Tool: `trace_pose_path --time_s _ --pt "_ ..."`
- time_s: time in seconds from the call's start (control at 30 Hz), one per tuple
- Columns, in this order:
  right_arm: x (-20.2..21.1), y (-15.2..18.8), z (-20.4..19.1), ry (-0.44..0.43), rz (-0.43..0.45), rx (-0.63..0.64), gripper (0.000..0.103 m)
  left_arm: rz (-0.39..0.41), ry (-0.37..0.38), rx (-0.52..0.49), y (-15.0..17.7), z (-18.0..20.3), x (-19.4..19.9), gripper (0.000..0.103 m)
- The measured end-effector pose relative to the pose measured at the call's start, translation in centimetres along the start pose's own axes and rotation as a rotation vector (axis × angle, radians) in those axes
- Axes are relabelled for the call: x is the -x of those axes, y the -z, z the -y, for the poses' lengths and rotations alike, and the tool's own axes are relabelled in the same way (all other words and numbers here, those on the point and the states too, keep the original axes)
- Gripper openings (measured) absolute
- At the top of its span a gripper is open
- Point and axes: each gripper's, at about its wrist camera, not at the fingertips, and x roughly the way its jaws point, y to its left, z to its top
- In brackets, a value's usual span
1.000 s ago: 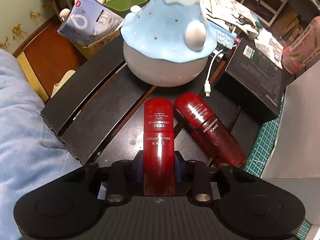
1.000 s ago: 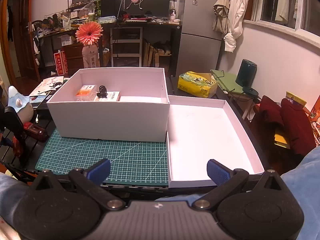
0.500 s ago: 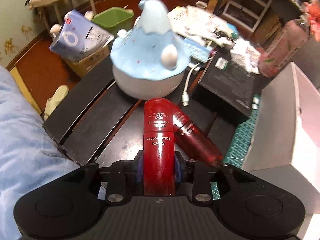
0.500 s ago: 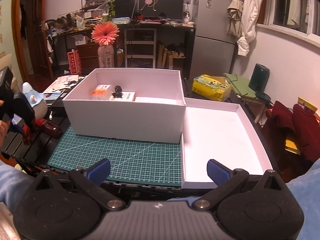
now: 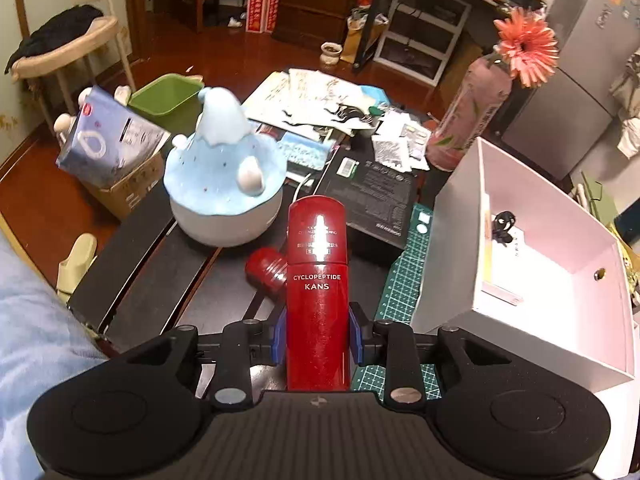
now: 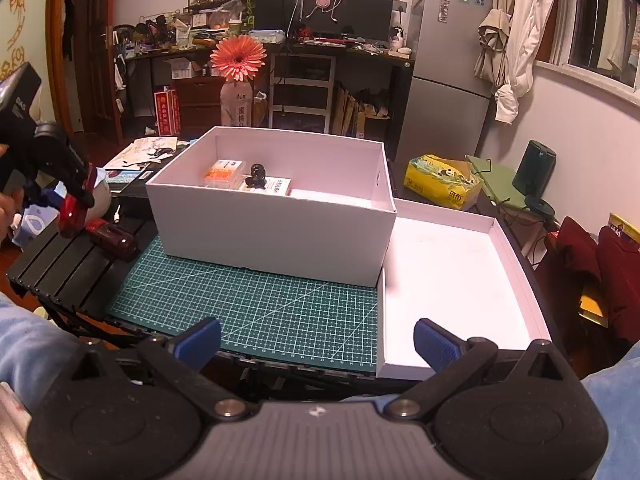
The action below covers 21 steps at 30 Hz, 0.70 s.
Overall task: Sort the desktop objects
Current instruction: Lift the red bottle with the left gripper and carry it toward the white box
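Observation:
My left gripper [image 5: 318, 338] is shut on a red toner bottle [image 5: 318, 280], held clear above the dark table. A second red bottle [image 5: 266, 268] lies on the table just behind it, mostly hidden. In the right wrist view the left gripper [image 6: 68, 200] hangs at the far left with the held red bottle [image 6: 72, 214] above the lying bottle [image 6: 114, 238]. The white box [image 6: 272, 232] stands on the green cutting mat [image 6: 256, 308] and holds small packets. My right gripper [image 6: 316, 344] is open over the mat's near edge, nothing between its fingers.
A blue and white mountain-shaped lamp [image 5: 222, 176] and a black flat box [image 5: 376, 196] sit behind the bottles. A pink bottle with an orange flower [image 5: 472, 120] stands near the white box's corner [image 5: 460, 240]. A white lid tray [image 6: 452, 280] lies right of the box. Papers clutter the far table.
My left gripper has lifted the red bottle off the table and swung right; the white box has come into its view. The right gripper has stayed nearly still.

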Motion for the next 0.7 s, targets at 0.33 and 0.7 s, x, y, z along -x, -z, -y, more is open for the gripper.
trace_pose_path --time_s 0.33,0.7 --pt "-0.5 -0.1 -0.8 -0.023 -0.022 0.014 0.103 0.009 0.059 -0.041 0.1 1.1 1.1 0.030" --pt "0.4 -3.3 -2.8 -0.036 -0.005 0.068 0.103 0.030 0.090 -0.135 0.5 2.8 1.7 0.030"
